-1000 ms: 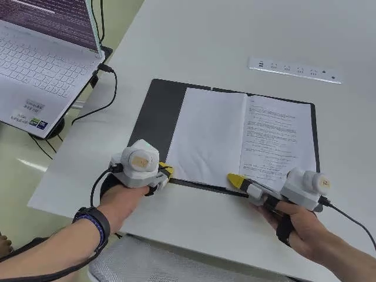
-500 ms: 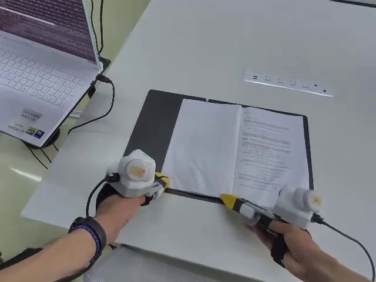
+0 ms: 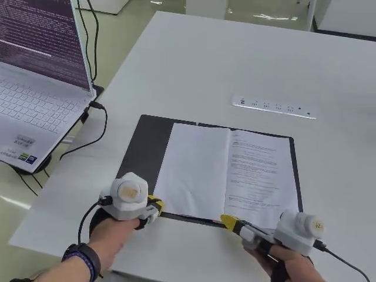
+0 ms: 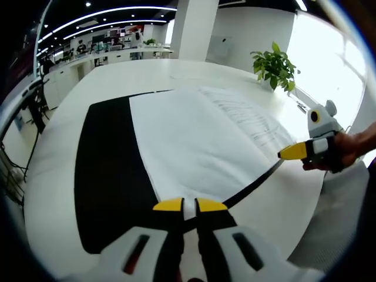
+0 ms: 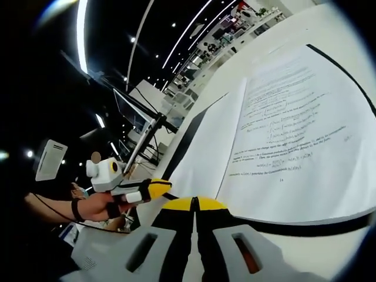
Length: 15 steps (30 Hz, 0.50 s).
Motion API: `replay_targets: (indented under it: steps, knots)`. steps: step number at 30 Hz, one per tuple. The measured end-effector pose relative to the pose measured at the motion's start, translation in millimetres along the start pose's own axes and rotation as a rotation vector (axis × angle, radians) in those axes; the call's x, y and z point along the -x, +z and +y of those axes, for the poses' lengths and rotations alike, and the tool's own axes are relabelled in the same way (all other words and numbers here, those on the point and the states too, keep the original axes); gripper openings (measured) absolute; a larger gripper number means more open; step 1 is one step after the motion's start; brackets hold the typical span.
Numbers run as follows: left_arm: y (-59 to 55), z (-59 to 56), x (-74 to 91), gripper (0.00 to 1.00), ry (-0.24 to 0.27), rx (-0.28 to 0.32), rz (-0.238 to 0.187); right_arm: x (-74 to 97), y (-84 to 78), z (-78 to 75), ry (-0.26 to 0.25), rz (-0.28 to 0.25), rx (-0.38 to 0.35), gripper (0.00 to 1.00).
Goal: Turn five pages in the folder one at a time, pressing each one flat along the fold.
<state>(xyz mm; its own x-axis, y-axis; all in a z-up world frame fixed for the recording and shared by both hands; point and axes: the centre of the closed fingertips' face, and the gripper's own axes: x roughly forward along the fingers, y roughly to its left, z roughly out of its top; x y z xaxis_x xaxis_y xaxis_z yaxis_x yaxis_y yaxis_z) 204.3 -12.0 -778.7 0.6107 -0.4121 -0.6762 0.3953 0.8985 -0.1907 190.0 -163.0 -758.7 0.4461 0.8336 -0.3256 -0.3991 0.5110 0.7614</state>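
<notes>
Neither of my grippers has shifted against the folder (image 3: 147, 147) since a second ago; my head has tipped up, so more of the far table (image 3: 205, 53) shows. The folder lies open and flat near the table's near edge, its dark inner cover bare on the left, a blank page (image 3: 191, 170) beside it and a printed page (image 3: 258, 176) on the right.

My left gripper (image 3: 155, 205) sits at the folder's near edge by the blank page's near left corner, its yellow tips all but together with nothing between them. My right gripper (image 3: 229, 221) lies at the near edge just below the fold, tips pointing left, jaws closed on nothing.

From the left gripper view the right gripper (image 4: 294, 151) comes in over the near right corner.

A power strip (image 3: 273, 107) lies on the table beyond the folder's far edge, apart from it. A laptop (image 3: 35, 76) stands open at the far left, its cable (image 3: 97, 132) trailing off the table's left side.
</notes>
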Motion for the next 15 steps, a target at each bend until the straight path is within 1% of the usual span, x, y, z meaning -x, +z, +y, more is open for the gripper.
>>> replay_targets:
  steps: [2,5,6,10,13,15]
  knots:
    - [2.2,-2.3,3.9,0.06,0.001,0.000,-0.009,4.9,3.1,-2.7,-0.016,-0.012,0.011,0.00]
    - [5.7,-4.6,10.0,0.10,0.001,-0.006,-0.020,11.1,8.0,-5.6,-0.032,-0.026,0.016,0.05]
    - [7.5,-5.6,13.4,0.10,0.002,-0.007,-0.026,13.6,10.1,-6.0,-0.037,-0.031,0.023,0.07]
    - [11.7,-9.9,21.7,0.14,0.000,-0.022,-0.039,22.8,18.5,-5.8,-0.050,-0.054,0.049,0.09]
    - [16.1,-13.2,29.2,0.17,-0.002,-0.034,-0.049,29.1,22.3,-5.9,-0.060,-0.057,0.078,0.15]
    - [19.1,-14.3,32.1,0.18,-0.002,-0.041,-0.056,32.9,24.3,-6.8,-0.066,-0.056,0.102,0.17]
